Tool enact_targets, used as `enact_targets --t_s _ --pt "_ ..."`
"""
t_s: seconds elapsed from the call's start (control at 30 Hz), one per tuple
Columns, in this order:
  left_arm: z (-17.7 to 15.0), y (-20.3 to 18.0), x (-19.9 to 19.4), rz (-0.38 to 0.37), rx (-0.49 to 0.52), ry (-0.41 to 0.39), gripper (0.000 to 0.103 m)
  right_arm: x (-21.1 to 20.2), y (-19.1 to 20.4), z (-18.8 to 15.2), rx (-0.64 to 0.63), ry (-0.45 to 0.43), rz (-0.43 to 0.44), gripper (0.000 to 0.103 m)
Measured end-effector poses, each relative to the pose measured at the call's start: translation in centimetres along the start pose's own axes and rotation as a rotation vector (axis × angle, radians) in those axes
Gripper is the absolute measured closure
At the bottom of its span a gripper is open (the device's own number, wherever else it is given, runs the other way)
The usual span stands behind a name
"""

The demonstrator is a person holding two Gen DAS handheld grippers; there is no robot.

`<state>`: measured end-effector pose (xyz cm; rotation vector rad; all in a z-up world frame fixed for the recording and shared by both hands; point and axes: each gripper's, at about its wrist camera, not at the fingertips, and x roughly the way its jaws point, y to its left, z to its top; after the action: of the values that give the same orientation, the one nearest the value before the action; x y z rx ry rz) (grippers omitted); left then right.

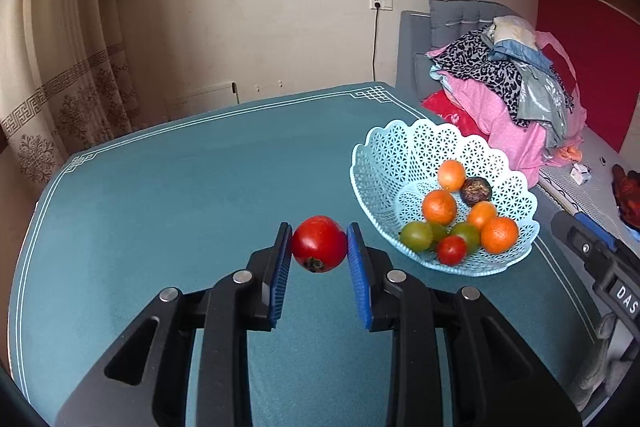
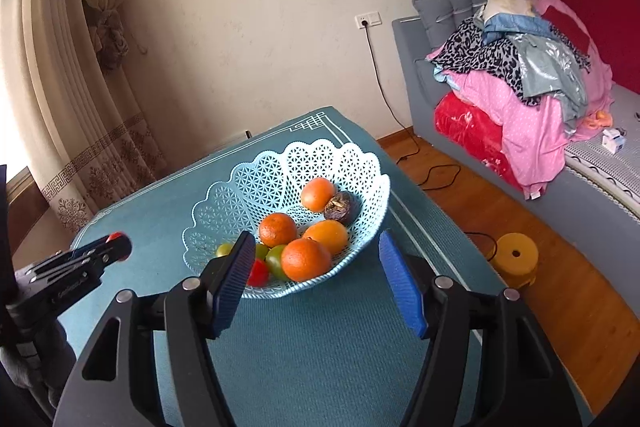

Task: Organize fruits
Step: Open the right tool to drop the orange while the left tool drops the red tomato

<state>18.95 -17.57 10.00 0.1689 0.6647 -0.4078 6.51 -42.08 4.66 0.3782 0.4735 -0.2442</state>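
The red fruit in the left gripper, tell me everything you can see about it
The red fruit is round, smooth and glossy, deep red, with a dried brown calyx facing down toward the camera. It sits between the blue ribbed pads of the left gripper, clamped on both sides, above the teal tablecloth, left of the basket. Whether it touches the cloth cannot be told.

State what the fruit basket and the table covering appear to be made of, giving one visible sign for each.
Basket: probably moulded plastic, pale blue with a slight sheen; its lattice holes and scalloped rim look uniform.
Table covering: seemingly woven fabric, matte teal; fine ribbed texture and a white printed border.
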Motion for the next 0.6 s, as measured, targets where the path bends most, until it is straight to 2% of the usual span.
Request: enact_targets --t_s 0.23,0.5,0.57,0.6 --pt "1.9 -3.7 2.1 -0.061 0.048 0.009 0.074 -0.6 -1.2 -0.7 0.022 0.013 0.012 0.035" --pt "3.0 -5.4 5.3 -0.096 0.070 0.053 0.073 0.1 -1.9 -1.6 0.027 0.055 0.013 0.034" --pt "3.1 -5.2 5.7 -0.103 0.062 0.060 0.052 0.1 -2.1 -1.7 0.035 0.057 0.012 0.030" --pt "3.1 -5.1 5.6 -0.098 0.054 0.051 0.034 0.1 -2.2 -1.7 0.038 0.056 0.012 0.029"
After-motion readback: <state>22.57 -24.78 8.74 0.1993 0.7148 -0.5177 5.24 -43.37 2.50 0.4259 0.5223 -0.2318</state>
